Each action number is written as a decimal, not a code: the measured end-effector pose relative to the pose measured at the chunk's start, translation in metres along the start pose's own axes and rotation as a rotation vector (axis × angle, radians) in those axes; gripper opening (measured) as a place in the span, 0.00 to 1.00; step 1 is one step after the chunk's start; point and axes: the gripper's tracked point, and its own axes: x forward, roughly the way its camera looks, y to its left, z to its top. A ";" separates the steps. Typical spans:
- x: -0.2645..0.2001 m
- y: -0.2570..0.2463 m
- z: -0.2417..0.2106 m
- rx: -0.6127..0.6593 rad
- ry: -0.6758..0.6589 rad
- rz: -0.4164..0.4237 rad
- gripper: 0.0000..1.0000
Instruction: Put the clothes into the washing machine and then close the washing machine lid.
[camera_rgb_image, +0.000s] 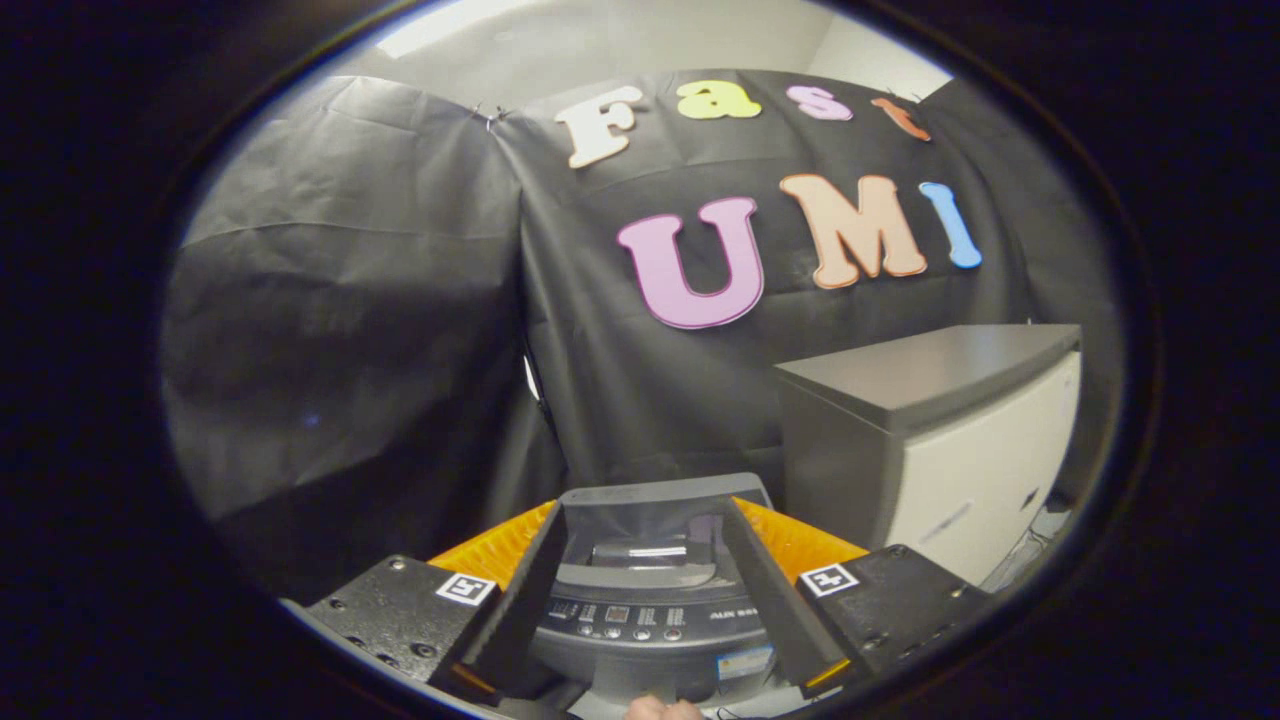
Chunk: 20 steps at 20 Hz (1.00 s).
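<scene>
A black cloth wall (400, 330) forms the background across the upper and middle of the frame, with a pale ceiling strip visible above it at the top. At the right of the frame, a cabinet (930, 440) with a grey top and a white front is seen standing against the cloth. In the lower centre, the washing machine (650, 600) is located, seen between the two fingers of the gripper (645, 560). The fingers are held wide apart, with nothing gripped between them and no contact with the machine that can be made out. The machine's lid (655, 510) is raised and stands upright behind the opening, and its dark glass panel faces the camera. The control panel (640, 618), with a row of buttons, is seen along the near edge of the machine. The interior of the tub is not visible from this angle, so its contents cannot be determined. An orange surface (800, 540) is visible on both sides of the machine, behind the fingers. At the bottom centre of the frame, a small part of a hand (662, 709) is seen just below the machine.
</scene>
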 end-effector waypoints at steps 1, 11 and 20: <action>-0.017 -0.003 -0.003 -0.004 -0.011 -0.011 0.95; -0.153 -0.032 -0.033 -0.116 -0.070 -0.113 0.95; -0.202 -0.052 -0.095 -0.125 -0.060 -0.173 0.95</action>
